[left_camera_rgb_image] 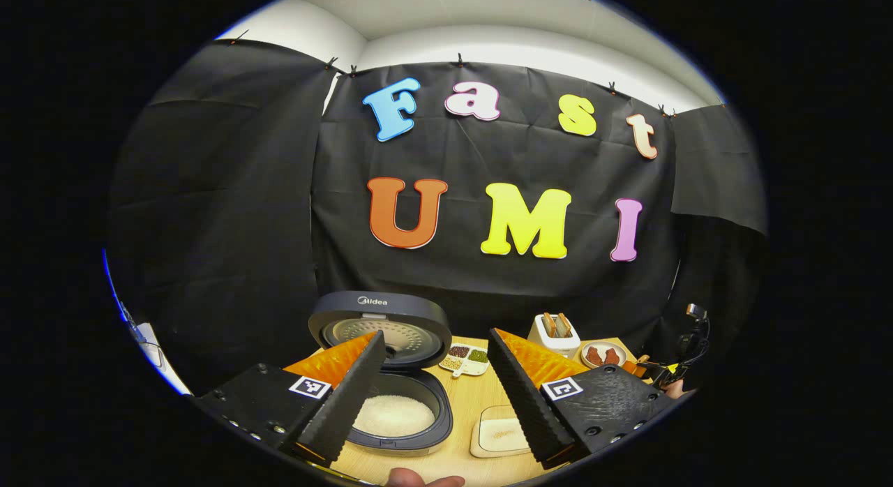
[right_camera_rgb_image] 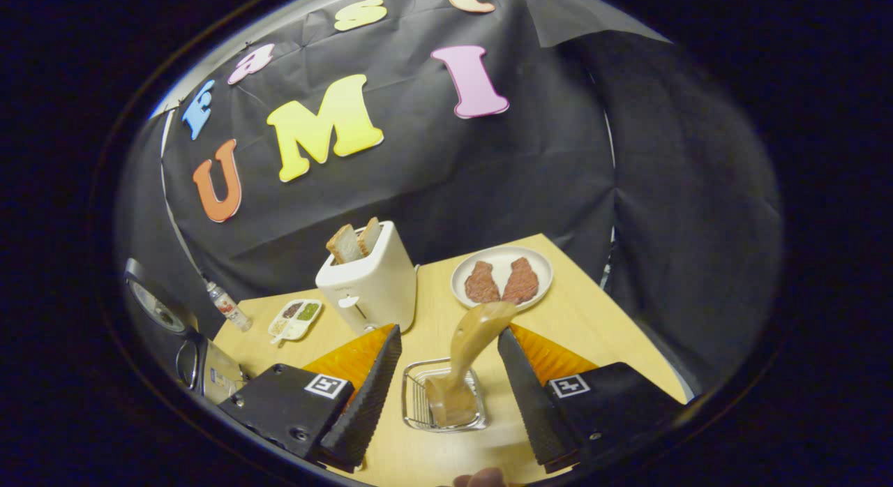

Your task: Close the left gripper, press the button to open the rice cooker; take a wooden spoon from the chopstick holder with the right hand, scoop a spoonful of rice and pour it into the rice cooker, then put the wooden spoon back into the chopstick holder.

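Left tool (left_camera_rgb_image: 432, 389): fingers spread wide apart with nothing between them, held above the near part of the bench (left_camera_rgb_image: 467, 403)
Rice cooker (left_camera_rgb_image: 401, 410): seen in the left gripper view with its lid (left_camera_rgb_image: 380, 326) swung up and back; white rice (left_camera_rgb_image: 394, 414) is seen in the inner pot, partly hidden behind the left finger
Right tool (right_camera_rgb_image: 446, 396): fingers wide apart, one on each side of the chopstick holder (right_camera_rgb_image: 418, 403), touching neither it nor the spoon
Wooden spoon (right_camera_rgb_image: 471, 351): standing tilted in the wire chopstick holder, its upper end leaning toward the plate (right_camera_rgb_image: 499, 264)
Chopstick holder: a small wire basket set near the front edge of the bench, between the two right fingers
Open room: bare bench surface is left between the holder and the toaster (right_camera_rgb_image: 370, 281), and to the right of the holder up to the bench edge
Toaster: white, with two slices of bread standing in its slots, behind the holder
Plate: near the far right corner of the bench, carrying two reddish-brown pieces
Divided dish (left_camera_rgb_image: 466, 358): holds small portions of grains, placed just right of the cooker lid
Shallow tray (left_camera_rgb_image: 499, 435): lies on the bench just right of the cooker, close to the left tool's right finger
Bottle (right_camera_rgb_image: 229, 307): small, near the far left bench edge by the wall cloth
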{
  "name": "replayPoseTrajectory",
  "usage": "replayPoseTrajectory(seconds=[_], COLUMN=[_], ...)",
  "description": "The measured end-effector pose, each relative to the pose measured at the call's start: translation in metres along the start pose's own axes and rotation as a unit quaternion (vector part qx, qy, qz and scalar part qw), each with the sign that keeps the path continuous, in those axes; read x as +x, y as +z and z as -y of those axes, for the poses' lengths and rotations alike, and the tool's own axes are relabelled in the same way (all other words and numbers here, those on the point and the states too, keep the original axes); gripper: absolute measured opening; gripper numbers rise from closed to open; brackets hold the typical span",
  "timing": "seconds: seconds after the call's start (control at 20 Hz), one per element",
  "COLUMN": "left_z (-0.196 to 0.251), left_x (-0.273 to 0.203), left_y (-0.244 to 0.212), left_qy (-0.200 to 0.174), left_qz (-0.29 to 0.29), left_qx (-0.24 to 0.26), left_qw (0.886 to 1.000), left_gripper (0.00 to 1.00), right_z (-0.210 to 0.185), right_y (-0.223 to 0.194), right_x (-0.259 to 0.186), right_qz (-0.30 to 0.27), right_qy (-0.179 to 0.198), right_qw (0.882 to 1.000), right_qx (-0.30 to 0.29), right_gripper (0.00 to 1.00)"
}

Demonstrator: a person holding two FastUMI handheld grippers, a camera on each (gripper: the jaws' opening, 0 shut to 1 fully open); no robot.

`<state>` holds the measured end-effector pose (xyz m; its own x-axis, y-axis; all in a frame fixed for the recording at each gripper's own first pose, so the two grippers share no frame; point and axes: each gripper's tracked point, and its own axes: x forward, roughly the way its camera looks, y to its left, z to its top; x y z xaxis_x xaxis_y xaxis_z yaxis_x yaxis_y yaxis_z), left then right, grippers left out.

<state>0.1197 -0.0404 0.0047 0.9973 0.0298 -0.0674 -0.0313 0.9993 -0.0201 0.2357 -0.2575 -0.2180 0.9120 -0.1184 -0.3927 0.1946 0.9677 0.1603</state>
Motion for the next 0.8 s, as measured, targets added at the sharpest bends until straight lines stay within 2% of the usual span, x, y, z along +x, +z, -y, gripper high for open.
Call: replayPoseTrajectory(seconds=[0.15,0.2,0.3,0.6,0.8], left_z=[-0.012,-0.017,-0.027,-0.057,-0.066], left_x=[0.009,0.014,0.022,0.068,0.106], left_y=[0.017,0.023,0.034,0.033,0.025], left_qy=[0.005,0.009,0.018,0.037,0.036], left_qz=[0.018,0.021,0.029,0.021,-0.005], left_qx=[0.006,0.002,-0.004,0.013,0.001], left_qw=[1.0,1.0,0.999,0.999,0.999], left_gripper=[0.94,0.94,0.94,0.95,0.94], right_z=[0.001,0.001,-0.003,-0.021,-0.021], right_y=[0.033,0.044,0.059,0.066,0.058], right_x=[-0.033,-0.046,-0.069,-0.129,-0.159], right_qz=[0.04,0.054,0.075,0.097,0.098], right_qy=[-0.013,-0.019,-0.024,-0.011,-0.015], right_qw=[0.999,0.998,0.996,0.994,0.994], right_qx=[-0.032,-0.041,-0.05,-0.052,-0.053], right_gripper=[0.92,0.97,0.99,1.0,1.0])
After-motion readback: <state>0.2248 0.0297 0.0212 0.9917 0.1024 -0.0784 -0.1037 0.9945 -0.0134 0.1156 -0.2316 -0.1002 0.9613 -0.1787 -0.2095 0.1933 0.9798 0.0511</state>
